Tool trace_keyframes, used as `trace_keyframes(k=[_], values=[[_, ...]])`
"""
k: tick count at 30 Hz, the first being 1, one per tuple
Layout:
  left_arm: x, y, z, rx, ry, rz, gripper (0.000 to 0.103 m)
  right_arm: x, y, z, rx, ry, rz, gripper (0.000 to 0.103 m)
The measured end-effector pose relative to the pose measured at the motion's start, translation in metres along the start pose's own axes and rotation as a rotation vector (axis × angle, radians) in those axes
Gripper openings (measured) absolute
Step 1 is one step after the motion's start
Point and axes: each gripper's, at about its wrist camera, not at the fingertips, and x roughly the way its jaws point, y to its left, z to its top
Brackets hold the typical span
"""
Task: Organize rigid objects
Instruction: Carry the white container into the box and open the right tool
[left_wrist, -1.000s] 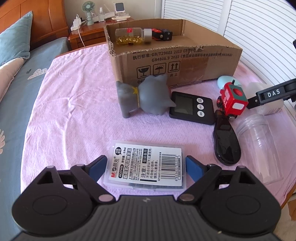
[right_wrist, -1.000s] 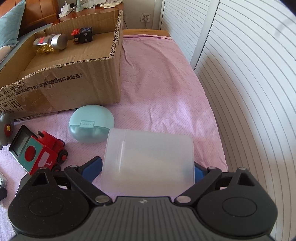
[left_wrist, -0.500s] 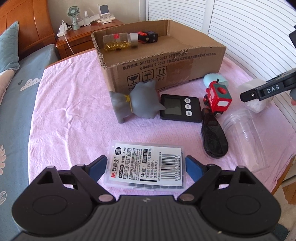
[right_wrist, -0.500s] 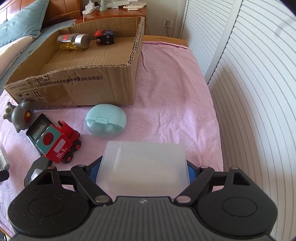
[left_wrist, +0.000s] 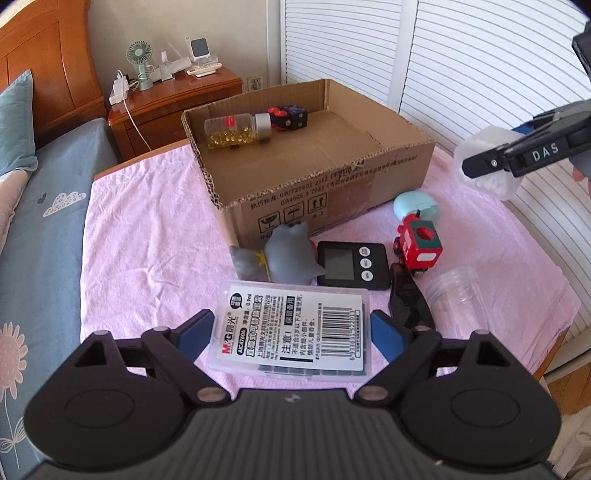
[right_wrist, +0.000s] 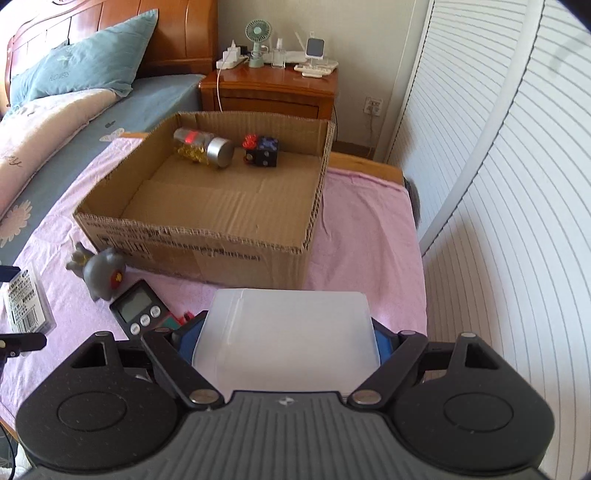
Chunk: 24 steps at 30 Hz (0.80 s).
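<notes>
My left gripper (left_wrist: 291, 328) is shut on a clear plastic lead-refill case with a white barcode label (left_wrist: 291, 328) and holds it above the pink cloth. My right gripper (right_wrist: 288, 332) is shut on a frosted white plastic box (right_wrist: 288, 339), lifted in the air in front of the open cardboard box (right_wrist: 207, 236); it also shows in the left wrist view (left_wrist: 487, 166). The cardboard box (left_wrist: 332, 184) holds a bottle of yellow capsules (left_wrist: 236, 129) and a black cube toy (left_wrist: 291, 118).
On the pink cloth lie a grey cat toy (left_wrist: 284, 254), a black timer (left_wrist: 351, 266), a red toy train (left_wrist: 419, 247), a teal case (left_wrist: 415, 203), a clear cup (left_wrist: 458, 299) and a black oblong piece (left_wrist: 408, 302). A bed is at left, a nightstand (right_wrist: 269, 88) behind, shutters at right.
Both grippers have risen with their loads. The white box was closed on and lifted off the cloth toward the cardboard box. The refill case is held higher above the table.
</notes>
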Motion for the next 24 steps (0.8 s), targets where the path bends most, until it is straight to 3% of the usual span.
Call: trace_keyframes(k=[6, 14, 20, 22, 24], values=[[-0.006, 0.008, 0.013, -0.005, -0.02, 0.01, 0.089, 0.004, 0.004, 0.053, -0.015, -0.075, 0.05, 0.087], [-0.012, 0.024, 0.027, -0.023, -0.058, 0.059, 0.089, 0.036, 0.025, 0.105, -0.045, -0.091, 0.112, 0.087], [-0.009, 0.03, 0.038, -0.028, -0.068, 0.076, 0.089, 0.068, 0.033, 0.114, -0.065, -0.072, 0.118, 0.089], [-0.007, 0.031, 0.042, -0.026, -0.071, 0.08, 0.089, 0.073, 0.034, 0.109, -0.076, -0.067, 0.122, 0.103], [-0.006, 0.031, 0.046, -0.021, -0.077, 0.078, 0.089, 0.07, 0.032, 0.102, -0.067, -0.086, 0.118, 0.103]])
